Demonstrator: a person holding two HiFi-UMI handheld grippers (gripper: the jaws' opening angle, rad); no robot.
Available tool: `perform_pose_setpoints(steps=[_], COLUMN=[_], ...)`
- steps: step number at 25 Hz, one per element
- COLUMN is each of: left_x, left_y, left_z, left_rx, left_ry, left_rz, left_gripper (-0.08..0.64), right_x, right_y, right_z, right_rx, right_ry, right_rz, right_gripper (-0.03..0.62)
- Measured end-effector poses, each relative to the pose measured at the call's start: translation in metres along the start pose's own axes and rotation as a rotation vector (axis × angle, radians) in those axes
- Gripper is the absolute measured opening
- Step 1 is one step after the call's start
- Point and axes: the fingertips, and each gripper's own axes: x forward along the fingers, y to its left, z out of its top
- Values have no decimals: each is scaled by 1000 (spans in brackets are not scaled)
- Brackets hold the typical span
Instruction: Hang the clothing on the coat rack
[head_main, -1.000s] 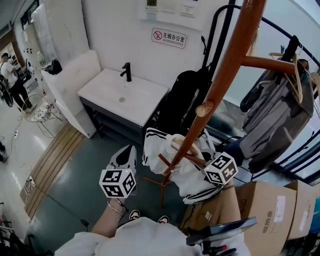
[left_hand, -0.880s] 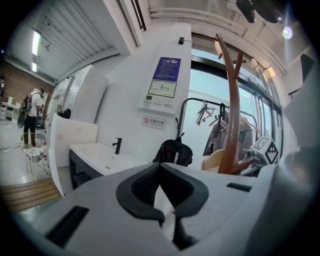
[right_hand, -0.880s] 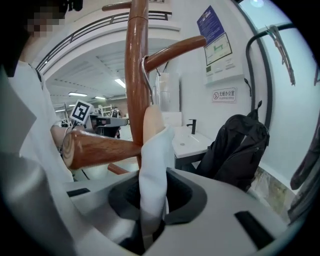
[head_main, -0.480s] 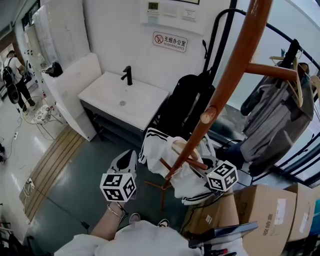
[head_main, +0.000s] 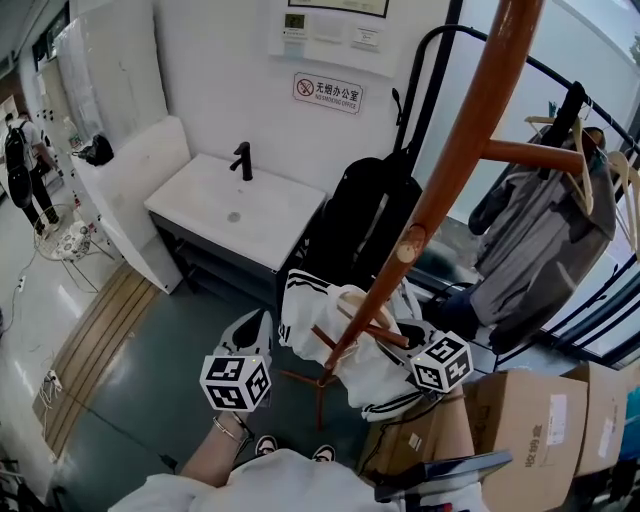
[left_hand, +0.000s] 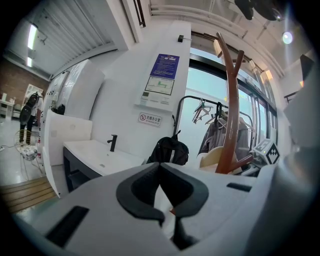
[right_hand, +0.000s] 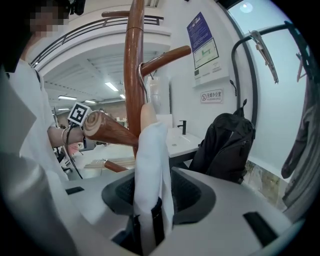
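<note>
Looking down through the head view, I see the white, black-striped clothing (head_main: 303, 300) bunched around the lower pegs of the brown coat rack (head_main: 450, 170), at lower centre of the frame. My left tool (head_main: 258, 325) hangs just left of it; my right tool (head_main: 408, 340) is against the fabric on the right.

Left gripper view: the left tool (left_hand: 160, 167) is clenched on nothing, with the rack right of centre.

Right gripper view: the right tool (right_hand: 152, 195) is opening, a fold of the clothing (right_hand: 150, 165) standing loosely between its jaws, the rack's pole just behind.
</note>
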Motion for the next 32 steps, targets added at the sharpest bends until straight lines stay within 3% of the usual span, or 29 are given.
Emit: perform_pose_setpoints(steps=[21, 32], left_x=[3, -7], left_y=[-1, 2], left_z=[0, -1], left_rx=[-31, -49], left_ry=[-4, -5], left_rz=[-98, -127], left_gripper=[8, 8], right_x=[-28, -50], right_y=[12, 9], right_z=[0, 7], right_rx=[3, 10], right_ry=[49, 0], right_rz=[-144, -299], right_gripper=[224, 230])
